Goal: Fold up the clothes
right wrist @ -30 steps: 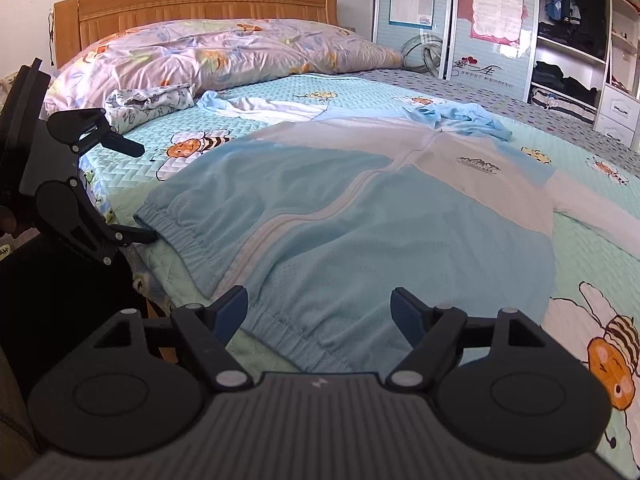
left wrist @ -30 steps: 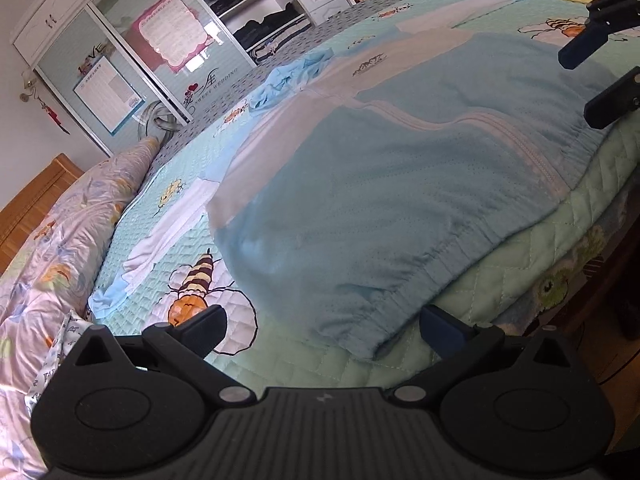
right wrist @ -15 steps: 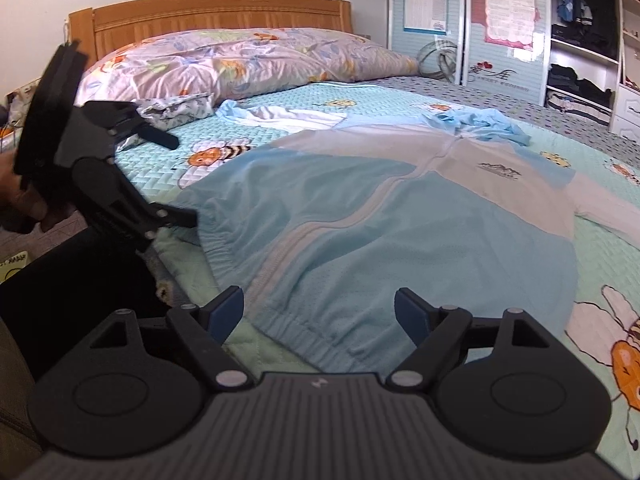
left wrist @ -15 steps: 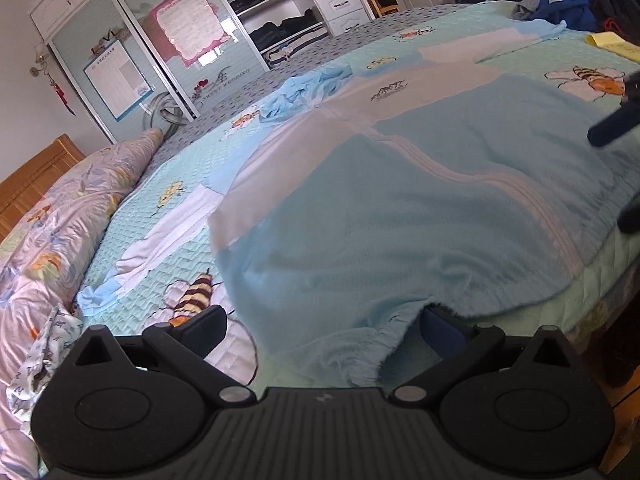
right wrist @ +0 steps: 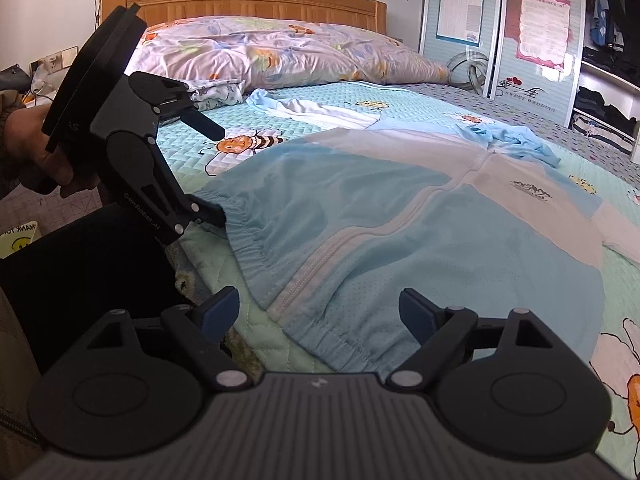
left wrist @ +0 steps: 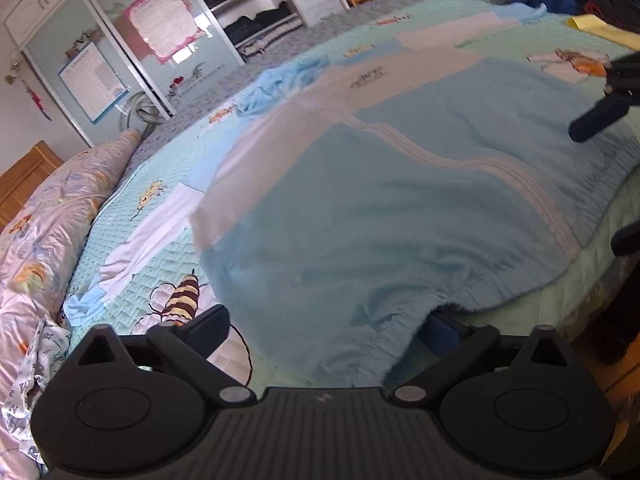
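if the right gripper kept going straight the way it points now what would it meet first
Most likely the elastic hem of the light blue jacket: it already lies between the open right gripper fingers, though depth is unclear.

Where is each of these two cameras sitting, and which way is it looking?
Left wrist view: rides the left gripper at the bed's foot edge, looking over the light blue zip-up jacket towards the wardrobe; own fingers straddle the hem.
Right wrist view: rides the right gripper, looking up the bed to the wooden headboard; own fingers, plus a hand holding the left gripper.
Shared: the jacket and the bee-print quilt.
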Demonstrator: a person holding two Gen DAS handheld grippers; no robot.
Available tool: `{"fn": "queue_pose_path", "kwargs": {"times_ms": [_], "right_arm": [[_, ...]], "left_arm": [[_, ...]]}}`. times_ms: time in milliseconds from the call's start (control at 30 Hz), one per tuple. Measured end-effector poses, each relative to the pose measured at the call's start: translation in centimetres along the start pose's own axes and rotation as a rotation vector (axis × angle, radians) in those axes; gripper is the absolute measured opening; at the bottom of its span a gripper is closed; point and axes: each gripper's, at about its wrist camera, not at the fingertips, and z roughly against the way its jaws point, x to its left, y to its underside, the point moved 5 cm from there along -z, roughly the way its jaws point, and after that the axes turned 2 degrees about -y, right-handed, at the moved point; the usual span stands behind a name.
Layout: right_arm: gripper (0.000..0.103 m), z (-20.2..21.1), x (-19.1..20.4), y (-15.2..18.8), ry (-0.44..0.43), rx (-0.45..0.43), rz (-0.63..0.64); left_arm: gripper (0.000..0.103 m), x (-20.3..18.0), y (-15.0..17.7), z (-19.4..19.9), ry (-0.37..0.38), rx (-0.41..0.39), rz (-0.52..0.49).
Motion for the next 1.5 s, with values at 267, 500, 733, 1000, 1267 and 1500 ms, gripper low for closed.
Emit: {"fn": "queue_pose_path", "kwargs": {"times_ms": [267,500,733,1000,1267,1500], "right_arm": [[0.088,0.3,0.1,0.1,-0.004,-0.013,-0.008],[0.088,0.8,0.1,-0.3,0.039,-0.055,0.006],[0.088,0.9,0.5,-2.7,-0.385,-0.056,-0.208],[0.088,-4.8,1.2,-1.7,-0.546,0.080,-0.474],[0.088,-2.9,1.5,-0.8,-0.301,-0.008,-0.323],[0.090,-2.9,0.4,-1.7,-0.152,-0.020,-0.194]], "left_arm": [[0.013,0.7,0.1,-0.8,0.141,0.010,0.152],[0.013,5.0,-0.5,-1.7,0.265,0.013,0.554],[0.014,5.6,-1.2,-2.6,0.292,0.034,0.629],[0.016,6.8,-1.2,-2.7,0.316,0.016,0.714],[0.017,8.1,-0.5,-2.6,0.315,-0.002,0.784],[0.020,7.8,-0.3,-2.6,0.318,0.003,0.777]]}}
